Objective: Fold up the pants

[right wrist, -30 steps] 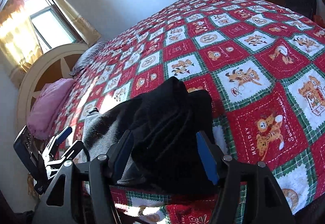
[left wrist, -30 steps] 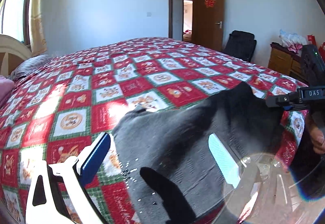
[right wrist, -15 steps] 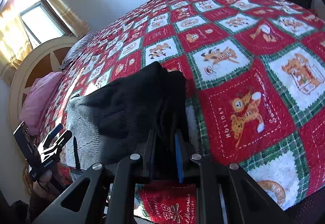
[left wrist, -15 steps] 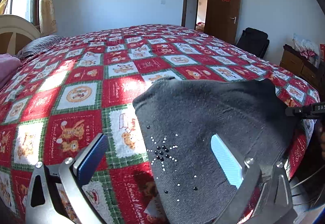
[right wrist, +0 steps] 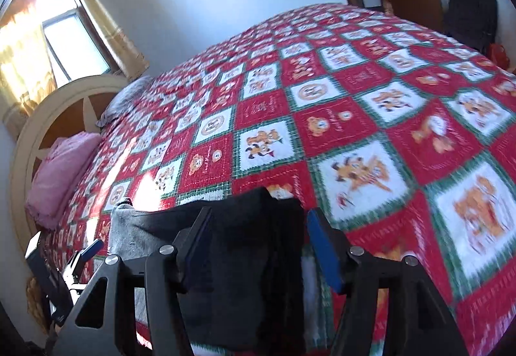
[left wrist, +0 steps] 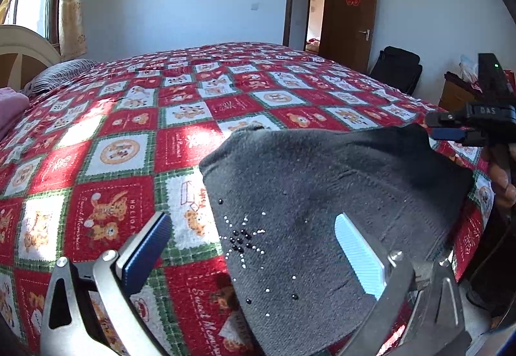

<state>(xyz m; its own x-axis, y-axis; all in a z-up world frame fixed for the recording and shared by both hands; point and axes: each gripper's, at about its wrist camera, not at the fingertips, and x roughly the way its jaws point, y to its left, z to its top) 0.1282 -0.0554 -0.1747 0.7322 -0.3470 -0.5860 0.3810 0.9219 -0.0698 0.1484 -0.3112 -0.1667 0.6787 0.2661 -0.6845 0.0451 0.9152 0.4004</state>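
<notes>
The dark grey pants (left wrist: 322, 210), with a beaded star pattern, lie folded in a flat stack at the near edge of the bed. They also show in the right wrist view (right wrist: 245, 259). My left gripper (left wrist: 254, 246) is open, its jaws wide apart, hovering over the stack's left part without holding cloth. My right gripper (right wrist: 258, 246) is open over the stack's right end, jaws straddling the cloth. It also shows at the far right of the left wrist view (left wrist: 451, 127), beside the pants' far corner.
The bed carries a red, white and green patchwork quilt (left wrist: 161, 130). A pink pillow (right wrist: 61, 168) and a wooden headboard (right wrist: 48, 117) stand at the head end. A door (left wrist: 358, 10), a black chair (left wrist: 396, 68) and a wooden cabinet (left wrist: 454, 94) stand beyond the bed.
My right gripper, shut on the pants' edge half a second ago, has opened and let go. The pants have settled flat. My left gripper stays open and has shifted slightly.
</notes>
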